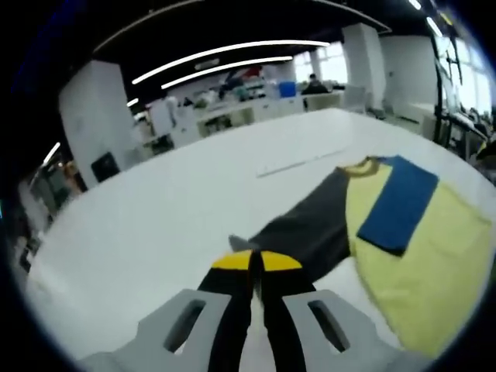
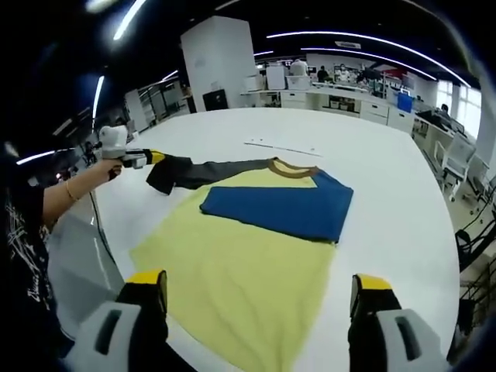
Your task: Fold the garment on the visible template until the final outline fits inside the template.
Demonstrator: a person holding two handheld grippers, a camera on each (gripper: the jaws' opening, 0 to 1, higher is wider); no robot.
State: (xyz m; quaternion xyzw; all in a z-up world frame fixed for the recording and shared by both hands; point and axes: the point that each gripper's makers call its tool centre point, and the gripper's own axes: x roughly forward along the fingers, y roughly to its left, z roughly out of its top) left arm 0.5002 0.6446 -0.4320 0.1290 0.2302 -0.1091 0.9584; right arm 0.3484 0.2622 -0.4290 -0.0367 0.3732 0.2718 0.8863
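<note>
A yellow shirt [image 2: 240, 263] lies flat on the white table [image 2: 372, 155], collar [image 2: 291, 167] pointing away. Its blue sleeve [image 2: 275, 208] is folded across the chest. The dark grey sleeve [image 2: 205, 170] stretches out to the left, and its cuff end is pinched in my left gripper [image 2: 151, 157], which a person's hand holds. In the left gripper view the yellow-tipped jaws of the left gripper [image 1: 256, 262] are together on the grey sleeve [image 1: 306, 225], beside the blue sleeve [image 1: 399, 203] and the yellow shirt [image 1: 422, 271]. My right gripper [image 2: 260, 283] hangs open, wide, over the shirt's hem.
A thin pale strip [image 2: 283, 147] lies on the table beyond the collar, and the same strip [image 1: 302, 161] shows in the left gripper view. The person's arm [image 2: 70, 194] and dark top are at the left table edge. Desks and pillars stand far behind.
</note>
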